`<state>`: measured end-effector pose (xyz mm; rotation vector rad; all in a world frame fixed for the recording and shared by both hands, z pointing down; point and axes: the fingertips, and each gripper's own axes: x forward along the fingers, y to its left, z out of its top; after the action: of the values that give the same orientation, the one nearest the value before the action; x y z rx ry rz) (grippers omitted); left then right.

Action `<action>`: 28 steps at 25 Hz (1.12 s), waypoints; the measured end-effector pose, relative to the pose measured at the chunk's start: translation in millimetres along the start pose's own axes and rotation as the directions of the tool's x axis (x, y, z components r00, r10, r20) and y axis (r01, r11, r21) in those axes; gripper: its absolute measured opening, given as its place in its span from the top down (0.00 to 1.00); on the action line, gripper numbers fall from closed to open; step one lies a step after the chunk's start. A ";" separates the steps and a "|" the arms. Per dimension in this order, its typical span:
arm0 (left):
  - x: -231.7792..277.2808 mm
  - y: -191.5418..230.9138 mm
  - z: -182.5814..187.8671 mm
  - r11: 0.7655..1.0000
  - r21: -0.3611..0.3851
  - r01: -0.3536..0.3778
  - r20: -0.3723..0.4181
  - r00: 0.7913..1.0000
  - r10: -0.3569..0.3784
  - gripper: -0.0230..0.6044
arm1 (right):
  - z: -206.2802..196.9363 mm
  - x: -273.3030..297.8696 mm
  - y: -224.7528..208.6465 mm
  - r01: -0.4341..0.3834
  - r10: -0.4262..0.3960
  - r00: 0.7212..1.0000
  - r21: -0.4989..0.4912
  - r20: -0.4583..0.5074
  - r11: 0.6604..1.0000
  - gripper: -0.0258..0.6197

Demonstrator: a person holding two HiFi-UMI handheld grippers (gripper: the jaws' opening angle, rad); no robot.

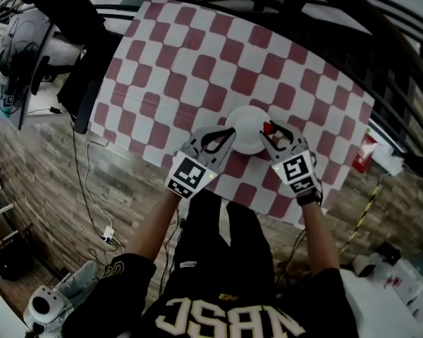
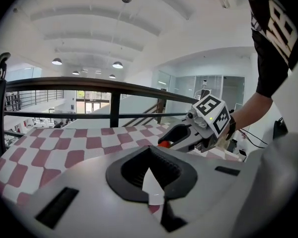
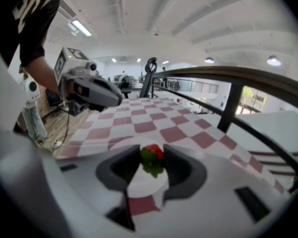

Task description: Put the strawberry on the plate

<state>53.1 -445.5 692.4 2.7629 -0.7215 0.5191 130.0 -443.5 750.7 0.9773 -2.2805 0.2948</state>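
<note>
Your left gripper (image 1: 227, 134) is pressed shut and empty, at the near-left rim of the plate (image 1: 248, 117). Your right gripper (image 1: 270, 131) pinches the strawberry (image 1: 267, 127) over its right edge. Checkered cloth (image 1: 197, 62) stretches beyond.

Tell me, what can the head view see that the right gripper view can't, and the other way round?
Only the head view: the person's forearms, the whole checkered tablecloth from above, and cables on the wooden floor.

Only the right gripper view: the strawberry close up, green leaves and all, held between the jaws of the right hand-held gripper, plus ceiling lights.

Both: the strawberry, the white plate, part of the cloth, and the left hand-held gripper.
</note>
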 end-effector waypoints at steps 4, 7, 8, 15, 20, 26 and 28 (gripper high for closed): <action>7.4 2.1 -13.6 1.000 -0.016 0.012 -0.010 1.000 -0.012 0.94 | -5.9 27.8 11.3 -0.054 0.053 0.998 -0.018 -0.041 0.998 0.72; 12.1 2.6 -16.7 0.999 -0.028 0.021 -0.005 1.000 -0.021 0.94 | -13.8 41.7 17.6 -0.080 0.077 0.994 -0.032 -0.078 0.996 0.72; 12.9 4.1 -17.3 0.999 -0.032 0.020 -0.004 1.000 -0.021 0.94 | -15.6 46.1 18.8 -0.083 0.080 0.993 -0.033 -0.088 0.996 0.72; 19.5 14.5 -13.3 0.997 -0.073 -0.008 0.023 1.000 0.010 0.94 | -27.6 67.4 25.1 -0.111 0.094 0.981 -0.090 -0.170 0.990 0.72; 15.5 15.9 -1.4 0.995 -0.101 -0.027 0.041 0.999 0.031 0.94 | -27.8 59.3 27.0 -0.099 0.078 0.978 -0.103 -0.193 0.990 0.70; -8.3 23.8 37.2 0.990 -0.110 -0.094 0.085 0.991 0.103 0.94 | 12.4 18.5 22.0 -0.025 0.025 0.996 0.008 -0.090 1.000 0.70; -20.1 25.7 60.2 0.985 -0.115 -0.127 0.112 0.984 0.140 0.94 | 41.7 -3.1 18.7 0.003 -0.002 1.000 0.087 -0.008 0.996 0.70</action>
<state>40.3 -477.7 633.3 2.6756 -0.9399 0.3307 98.9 -446.5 717.2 1.0212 -2.2756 0.3993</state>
